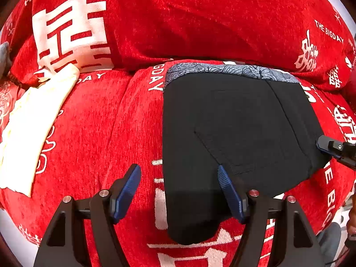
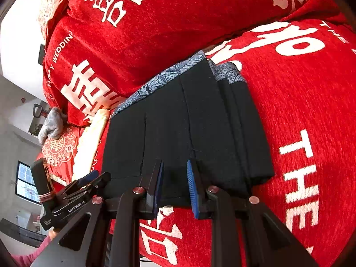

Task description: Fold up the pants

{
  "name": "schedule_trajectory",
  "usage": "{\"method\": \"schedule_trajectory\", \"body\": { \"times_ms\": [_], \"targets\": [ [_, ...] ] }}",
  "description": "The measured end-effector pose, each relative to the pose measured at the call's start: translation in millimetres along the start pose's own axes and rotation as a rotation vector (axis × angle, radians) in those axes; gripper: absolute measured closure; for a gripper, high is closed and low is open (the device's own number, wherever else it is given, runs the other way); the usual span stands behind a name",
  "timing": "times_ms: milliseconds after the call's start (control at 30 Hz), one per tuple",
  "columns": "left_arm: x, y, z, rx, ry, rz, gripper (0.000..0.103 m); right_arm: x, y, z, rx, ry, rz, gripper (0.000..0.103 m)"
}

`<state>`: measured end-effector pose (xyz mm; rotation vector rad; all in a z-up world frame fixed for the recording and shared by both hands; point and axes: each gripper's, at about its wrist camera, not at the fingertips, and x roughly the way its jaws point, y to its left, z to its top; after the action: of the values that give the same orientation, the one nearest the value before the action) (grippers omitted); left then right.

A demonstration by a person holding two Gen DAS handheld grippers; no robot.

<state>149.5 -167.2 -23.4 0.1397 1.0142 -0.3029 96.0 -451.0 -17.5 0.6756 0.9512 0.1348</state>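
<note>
The black pants (image 1: pixel 233 133) lie folded into a compact stack on the red sofa seat, with a blue-grey patterned waistband (image 1: pixel 222 70) at the far edge against the backrest. My left gripper (image 1: pixel 179 178) is open over the stack's near left corner, its right finger resting over the cloth. In the right wrist view the pants (image 2: pixel 189 133) show several stacked layers at their right side. My right gripper (image 2: pixel 174 179) is open with a narrow gap at the stack's near edge, gripping nothing. The right gripper also shows in the left wrist view (image 1: pixel 333 149), and the left gripper in the right wrist view (image 2: pixel 89 178).
The sofa is covered in a red blanket (image 1: pixel 124 133) with white characters. A cream cloth (image 1: pixel 33 129) lies on the seat to the left. A grey plush toy (image 2: pixel 52 124) sits by the armrest. The backrest cushion (image 1: pixel 189 22) rises right behind the pants.
</note>
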Motion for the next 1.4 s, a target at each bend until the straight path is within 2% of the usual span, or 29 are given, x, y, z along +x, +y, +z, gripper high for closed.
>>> {"method": "schedule_trajectory", "body": {
  "times_ms": [100,133,167,467,633,767,800,833,900,1133,1233,1400],
  "targets": [
    [0.2,0.8,0.4,-0.003,0.003,0.004,0.027,0.3,-0.5,0.1,0.000,0.000,0.000,0.079],
    [0.1,1.4,0.3,-0.006,0.002,0.011,0.017,0.1,-0.9,0.0,0.001,-0.001,0.001,0.079],
    [-0.4,2.1,-0.1,-0.008,-0.001,0.011,0.015,0.0,-1.2,-0.1,0.003,-0.002,0.003,0.079],
    [0.8,4.5,2.6,-0.003,0.014,-0.009,0.015,-2.7,-2.6,-2.1,0.011,-0.006,0.017,0.079],
    [2.1,19.9,8.4,-0.050,0.034,-0.031,0.015,-9.6,-5.9,-3.4,0.020,0.000,0.052,0.079],
    [-2.5,27.9,12.5,-0.051,0.017,-0.038,0.015,-15.5,-7.2,-4.8,0.018,0.003,0.070,0.079],
    [-3.7,28.4,12.9,-0.047,0.015,-0.045,0.015,-18.1,-7.4,-4.9,0.017,0.003,0.069,0.076],
    [-3.8,28.2,13.1,-0.042,0.019,-0.051,0.015,-20.7,-7.8,-5.2,0.019,-0.001,0.056,0.063],
    [-3.4,25.6,12.5,-0.025,0.028,-0.059,0.015,-27.4,-10.1,-5.6,0.029,-0.019,0.068,0.049],
    [5.3,22.9,8.1,-0.056,0.063,-0.092,0.015,-45.5,-28.2,-11.7,0.044,-0.048,0.006,0.038],
    [5.5,23.5,11.6,-0.060,0.072,-0.115,0.015,-48.5,-47.2,-15.5,0.088,-0.045,-0.017,0.036],
    [12.0,31.5,22.8,-0.096,0.097,-0.174,0.015,-49.5,-65.5,-17.1,0.108,-0.045,0.001,0.036]
  ]
}}
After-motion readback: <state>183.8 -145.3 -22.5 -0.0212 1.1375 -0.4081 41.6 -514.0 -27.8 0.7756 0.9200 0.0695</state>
